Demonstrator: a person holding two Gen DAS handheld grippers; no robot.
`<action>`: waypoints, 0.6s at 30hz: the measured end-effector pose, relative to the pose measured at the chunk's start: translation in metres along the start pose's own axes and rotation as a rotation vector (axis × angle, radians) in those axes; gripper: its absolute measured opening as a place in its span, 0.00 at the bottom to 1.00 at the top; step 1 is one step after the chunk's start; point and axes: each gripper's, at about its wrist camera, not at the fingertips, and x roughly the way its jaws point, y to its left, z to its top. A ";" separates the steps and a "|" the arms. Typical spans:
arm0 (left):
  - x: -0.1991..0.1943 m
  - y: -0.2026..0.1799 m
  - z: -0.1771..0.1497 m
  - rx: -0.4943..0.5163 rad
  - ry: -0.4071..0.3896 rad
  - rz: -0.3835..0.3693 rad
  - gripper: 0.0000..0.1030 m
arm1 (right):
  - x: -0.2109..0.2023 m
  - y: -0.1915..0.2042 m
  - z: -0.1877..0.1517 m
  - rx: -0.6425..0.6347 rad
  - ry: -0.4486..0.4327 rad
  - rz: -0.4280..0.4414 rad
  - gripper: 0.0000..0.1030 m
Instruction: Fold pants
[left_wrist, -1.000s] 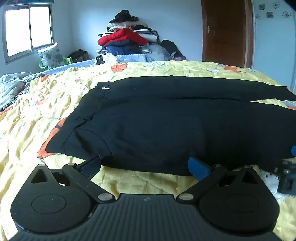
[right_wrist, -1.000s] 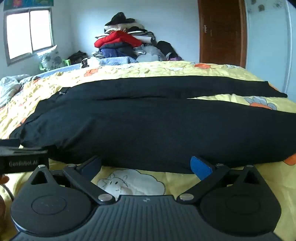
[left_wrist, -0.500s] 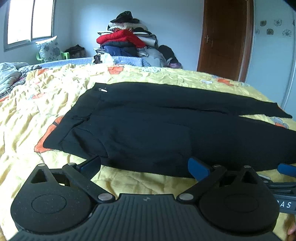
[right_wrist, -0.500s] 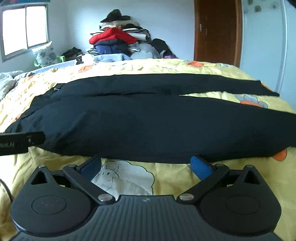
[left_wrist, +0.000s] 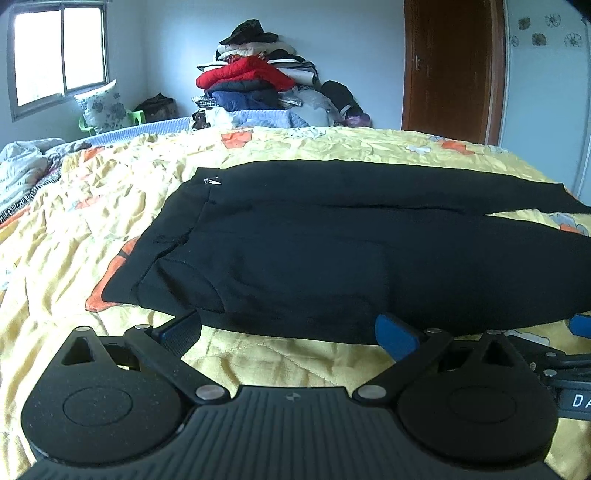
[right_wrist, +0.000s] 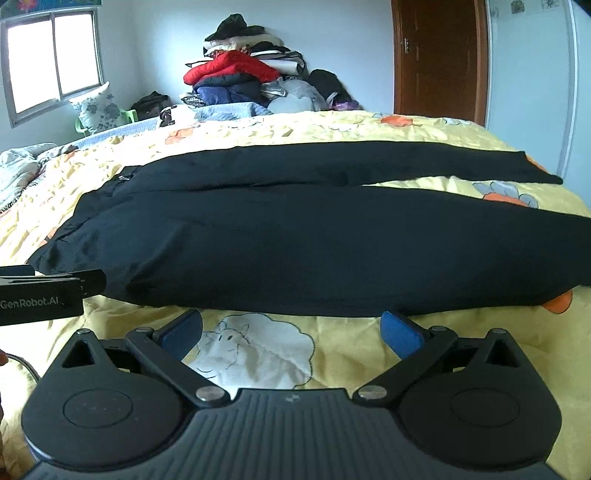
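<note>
Black pants (left_wrist: 332, 251) lie flat across the yellow quilt, waistband to the left, both legs running right; they also show in the right wrist view (right_wrist: 314, 236). My left gripper (left_wrist: 288, 334) is open and empty, just short of the pants' near edge by the waist end. My right gripper (right_wrist: 291, 332) is open and empty, just short of the near edge of the near leg. The right gripper's body shows at the right edge of the left wrist view (left_wrist: 569, 369); the left gripper's body shows at the left edge of the right wrist view (right_wrist: 44, 291).
The yellow patterned quilt (left_wrist: 74, 221) covers the bed. A heap of clothes (left_wrist: 255, 85) is piled beyond the far side. A pillow (left_wrist: 101, 107) sits under the window. A brown door (left_wrist: 450, 66) stands at back right.
Both grippers have drawn back and risen a little from the pants' near edge. The pants lie unmoved.
</note>
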 end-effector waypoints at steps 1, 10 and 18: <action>0.000 0.000 0.000 0.002 0.000 0.003 0.99 | 0.001 0.000 -0.001 -0.002 0.001 -0.004 1.00; 0.002 -0.001 0.000 0.003 0.004 0.009 0.99 | 0.004 -0.002 -0.003 0.011 0.007 -0.001 1.00; 0.003 -0.001 -0.002 0.006 0.007 0.014 0.99 | 0.006 -0.002 -0.005 0.013 0.011 0.001 1.00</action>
